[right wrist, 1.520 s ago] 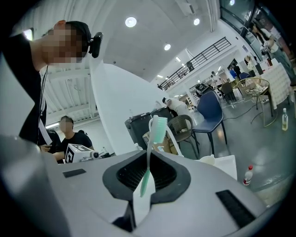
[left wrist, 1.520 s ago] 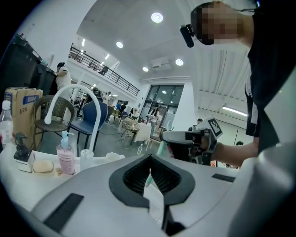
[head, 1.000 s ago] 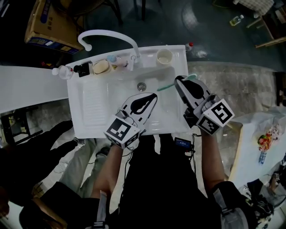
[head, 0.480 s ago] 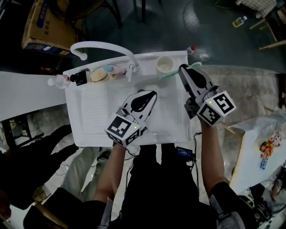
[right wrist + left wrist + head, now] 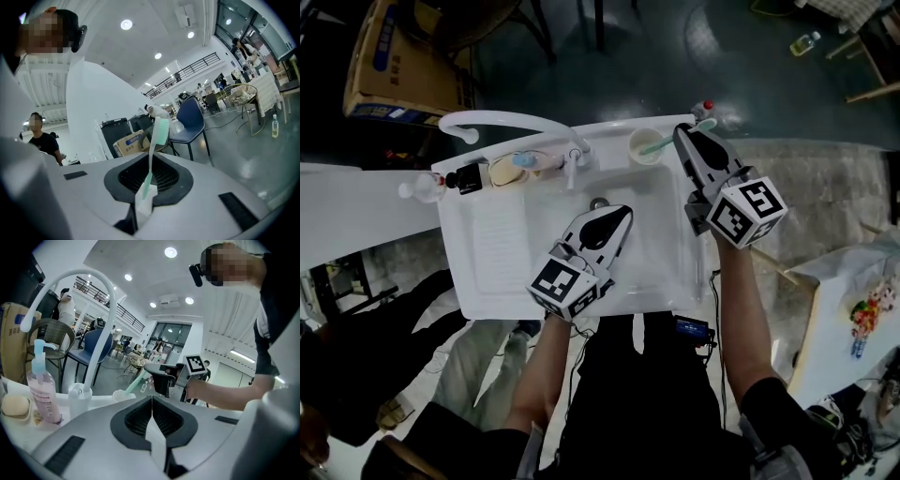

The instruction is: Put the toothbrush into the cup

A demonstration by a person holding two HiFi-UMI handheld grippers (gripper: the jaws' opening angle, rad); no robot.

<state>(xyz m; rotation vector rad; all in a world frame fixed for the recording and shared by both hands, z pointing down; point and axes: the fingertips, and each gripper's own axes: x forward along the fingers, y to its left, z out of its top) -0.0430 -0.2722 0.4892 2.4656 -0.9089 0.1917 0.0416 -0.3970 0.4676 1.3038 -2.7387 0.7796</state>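
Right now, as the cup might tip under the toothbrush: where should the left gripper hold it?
Its side wall, from the basin side, where the left gripper is: the cup stands upright, open-topped, and the toothbrush crosses its rim from the right.

Operator is wearing a black, short-sleeved top.
The left tool and right tool are showing white shells with black teardrop insets, each bearing a black-and-white marker cube; thin cables are trailing at the waist.
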